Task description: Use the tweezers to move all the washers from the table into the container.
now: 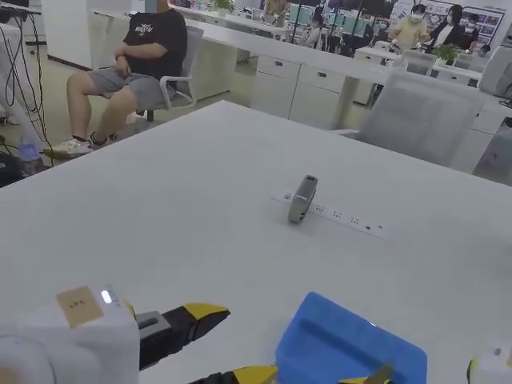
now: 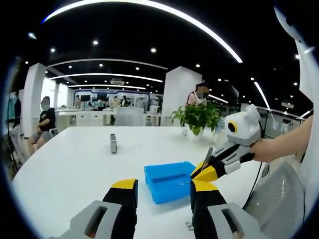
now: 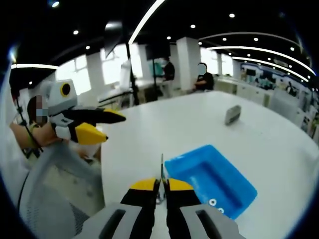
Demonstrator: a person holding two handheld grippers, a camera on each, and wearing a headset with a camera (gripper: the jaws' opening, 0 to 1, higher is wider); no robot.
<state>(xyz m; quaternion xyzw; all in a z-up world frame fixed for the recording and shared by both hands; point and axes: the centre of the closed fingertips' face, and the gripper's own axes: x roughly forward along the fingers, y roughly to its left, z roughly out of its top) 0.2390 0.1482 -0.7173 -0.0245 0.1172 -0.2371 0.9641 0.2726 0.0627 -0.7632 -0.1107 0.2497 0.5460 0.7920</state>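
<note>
My left gripper (image 2: 162, 186) was level and pointing forward, its jaws parted with a clear gap between the yellow tips. My right gripper (image 3: 161, 184) had its jaws pressed together on the tweezers (image 3: 162, 167), whose thin tip stood up between them. In the left gripper view a hand (image 2: 266, 148) gripped the right gripper's body, tips angled downward.

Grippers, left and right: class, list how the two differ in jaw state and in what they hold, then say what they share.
The left gripper has its jaws wide apart; the right gripper has them closed. The left gripper holds nothing; the right gripper grips thin tweezers. Both have yellow jaw tips.
</note>
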